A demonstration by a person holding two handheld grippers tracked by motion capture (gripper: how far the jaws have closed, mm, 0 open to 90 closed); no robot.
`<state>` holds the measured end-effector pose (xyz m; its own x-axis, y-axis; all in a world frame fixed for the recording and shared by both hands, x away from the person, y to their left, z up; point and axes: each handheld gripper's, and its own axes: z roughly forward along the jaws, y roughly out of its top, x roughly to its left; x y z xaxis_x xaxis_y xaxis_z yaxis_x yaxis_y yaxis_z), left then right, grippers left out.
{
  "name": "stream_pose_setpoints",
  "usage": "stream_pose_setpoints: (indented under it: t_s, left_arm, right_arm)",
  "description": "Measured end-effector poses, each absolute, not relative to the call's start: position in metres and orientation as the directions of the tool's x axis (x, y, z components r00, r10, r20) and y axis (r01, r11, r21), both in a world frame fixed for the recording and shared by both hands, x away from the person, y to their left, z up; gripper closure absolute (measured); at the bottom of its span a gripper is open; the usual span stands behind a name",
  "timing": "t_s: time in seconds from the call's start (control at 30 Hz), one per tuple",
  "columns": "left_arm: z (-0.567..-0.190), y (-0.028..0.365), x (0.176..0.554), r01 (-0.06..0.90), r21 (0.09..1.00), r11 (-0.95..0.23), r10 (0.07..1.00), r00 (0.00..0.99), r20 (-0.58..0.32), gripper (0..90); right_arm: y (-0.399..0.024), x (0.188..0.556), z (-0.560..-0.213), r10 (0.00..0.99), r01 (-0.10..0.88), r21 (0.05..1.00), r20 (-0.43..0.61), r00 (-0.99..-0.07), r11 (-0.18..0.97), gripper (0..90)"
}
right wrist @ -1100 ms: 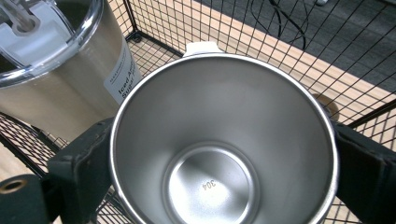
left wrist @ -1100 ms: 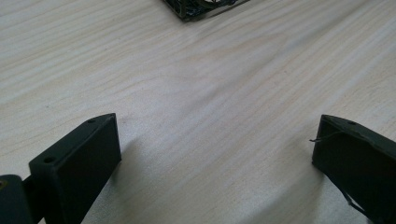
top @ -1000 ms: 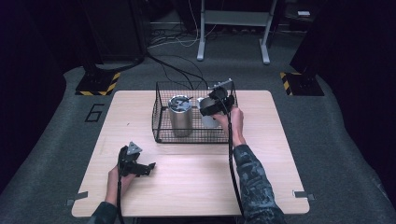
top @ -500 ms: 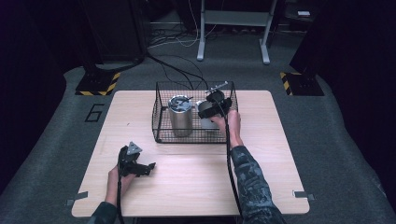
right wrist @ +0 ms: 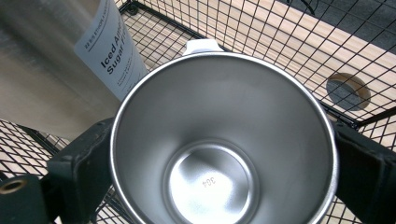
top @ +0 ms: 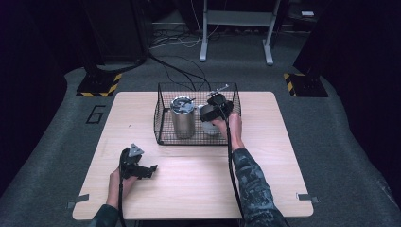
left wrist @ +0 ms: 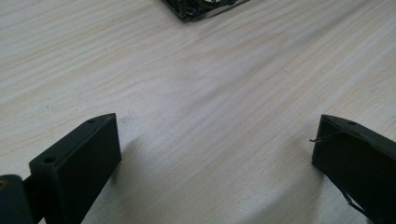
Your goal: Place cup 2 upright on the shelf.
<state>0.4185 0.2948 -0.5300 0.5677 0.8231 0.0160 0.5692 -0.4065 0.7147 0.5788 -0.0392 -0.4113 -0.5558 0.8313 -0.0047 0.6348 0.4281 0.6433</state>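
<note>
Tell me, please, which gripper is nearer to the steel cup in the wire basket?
Right. The right gripper straddles the steel cup inside the wire basket; the left gripper sits well away on the table.

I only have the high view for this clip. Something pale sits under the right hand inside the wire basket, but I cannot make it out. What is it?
Observer: An open steel cup, seen from above in the right gripper view; "304" is stamped in its bottom.
Operator: Do the right tongs have it?
Observer: Their black jaws stand one at each side of the cup's wall, close against it; right tongs.
Operator: And the tall can next to it?
Observer: The steel canister carries a white label starting "Iced".
Operator: Left tongs?
Observer: The left tongs are open over bare table.
</note>
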Motion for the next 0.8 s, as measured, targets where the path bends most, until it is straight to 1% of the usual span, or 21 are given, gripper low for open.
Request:
stream_pose_setpoints:
  t_s: [0.8]
  left_arm:
    - [-0.530,0.295,0.419,0.570,0.713,-0.409,0.822,0.569,0.017,1.0]
  right_arm:
    - [-0.037,0.582,-0.422,0.838,0.674,0.604,0.017,-0.545,0.426,5.4]
